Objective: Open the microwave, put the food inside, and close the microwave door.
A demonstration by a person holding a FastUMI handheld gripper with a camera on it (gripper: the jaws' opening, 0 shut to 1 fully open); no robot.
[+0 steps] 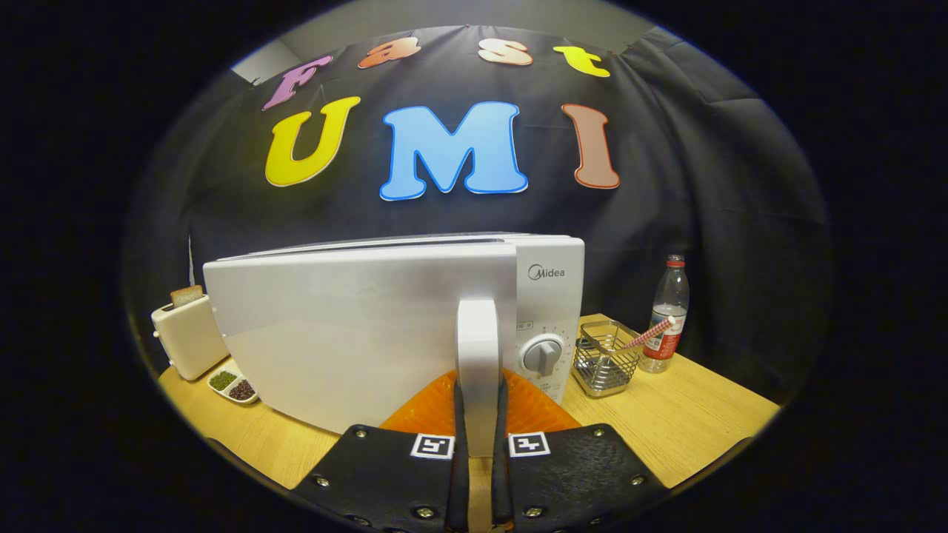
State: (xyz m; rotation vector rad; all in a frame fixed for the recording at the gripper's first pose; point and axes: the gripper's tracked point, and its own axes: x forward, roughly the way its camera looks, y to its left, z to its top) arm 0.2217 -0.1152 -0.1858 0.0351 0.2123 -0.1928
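Your gripper (479, 433) is clenched on the microwave's door handle (478, 355): the upright white bar stands between the two fingers, and both press against its lower end. The microwave (385, 326) sits on the wooden table (689, 422) straight ahead of you, and its door (355, 333) is swung part-way out toward you, so you see the door's broad pale face running off to the left of the handle. Just right of the handle you have the control panel with its round dial (543, 355). An orange thing (437, 411) shows low behind the fingers, under the door's edge; you cannot tell from here what it is. Left of the microwave stands a cream toaster (185, 337) with a slice of bread (186, 295) poking up from it, and just in front of that lies a small dish of two compartments (233, 385) with dark fillings. To the right, near the panel, stands a wire basket (606, 359) with a striped stick (650, 333) leaning out of it, and a plastic bottle (666, 314) just beyond it.
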